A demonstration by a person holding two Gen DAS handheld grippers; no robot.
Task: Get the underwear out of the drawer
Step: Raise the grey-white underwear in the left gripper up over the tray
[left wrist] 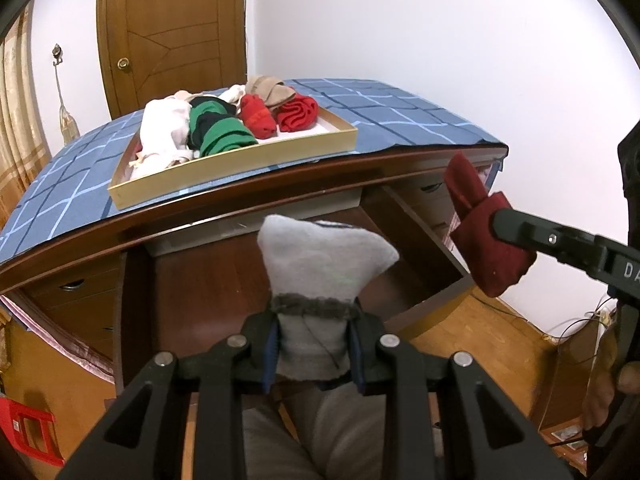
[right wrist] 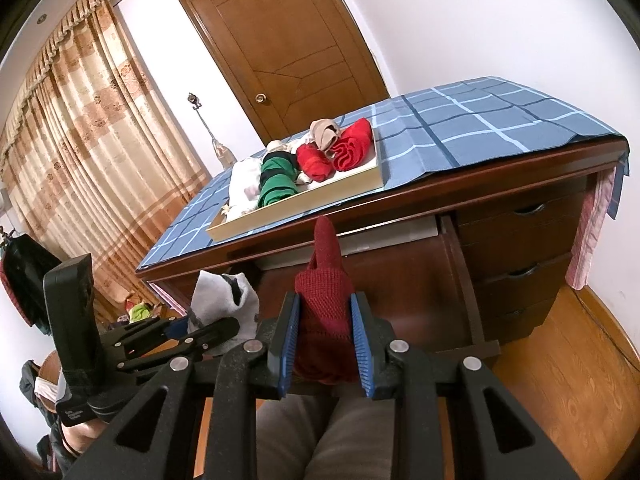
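Knitted maroon garment (right wrist: 326,312) (glossy wooden desk (right wrist: 460,188))

A tray (left wrist: 224,174) sits on a cloth (left wrist: 400,116) that covers the counter (left wrist: 280,196), near its front edge. Rolled garments (left wrist: 224,132) lie side by side in the tray. Below the counter edge, the middle drawer (left wrist: 420,232) stands pulled out toward the viewer. A stack of shut drawers (right wrist: 520,256) lies to its right. Behind the counter stands a door (right wrist: 288,40), with a curtain (right wrist: 80,128) to its left. Two pieces of underwear hang in front of the counter over the open drawer, one (left wrist: 324,264) left in the left tongs (left wrist: 314,344), the other (right wrist: 326,312) right in the right tongs (right wrist: 326,344).
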